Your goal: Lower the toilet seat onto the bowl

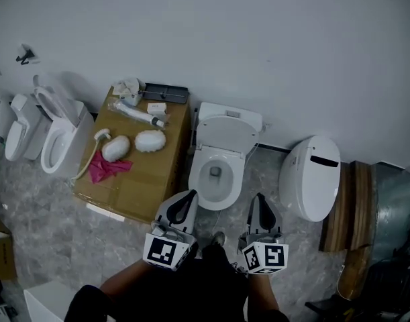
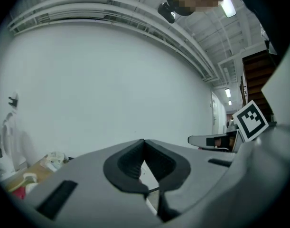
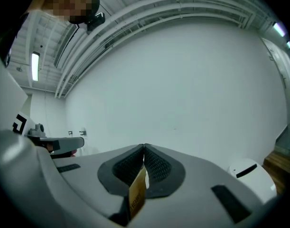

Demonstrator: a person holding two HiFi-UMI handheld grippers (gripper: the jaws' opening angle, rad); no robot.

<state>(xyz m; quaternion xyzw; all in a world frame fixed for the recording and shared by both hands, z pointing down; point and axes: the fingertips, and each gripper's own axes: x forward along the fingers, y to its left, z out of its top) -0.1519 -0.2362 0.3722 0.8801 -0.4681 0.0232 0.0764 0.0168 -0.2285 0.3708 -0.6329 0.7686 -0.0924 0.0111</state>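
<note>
**Seat Standing Upright, Both Tools Hovering Shut Before the Bowl**

A person is holding the left tool [image 1: 189, 197] and the right tool [image 1: 260, 198] low over the grey floor [image 1: 50, 227], both pointing toward 12 o'clock at an open toilet. Each tool is showing its jaws pressed together at the tips, gripping nothing. A small tan tab is showing in the slot behind the right tool's pads, and it cannot be told whether it belongs to the tool.

The toilet seat [image 1: 228, 134] is apparently leaning upright with the lid against the tank by the white wall [image 1: 258, 32]. It is well apart from both tools and is leaving the bowl [image 1: 195, 176] uncovered, so the lowering is judged not yet begun. A cardboard box [image 1: 144, 180] is sitting at 10 o'clock and a closed toilet [image 1: 311, 180] at 2 o'clock.

Several risks are looming from here:
- Seat and lid are lying flush, so a tool reaching in could be hooking both and bringing the lid down too.
- The plastic is looking smooth, so a shallow pinch could be slipping.
- A seat released past its tipping point could be slamming onto the rim.
- Jaws kept closed would only be nudging the seat, giving little control over its fall.
</note>
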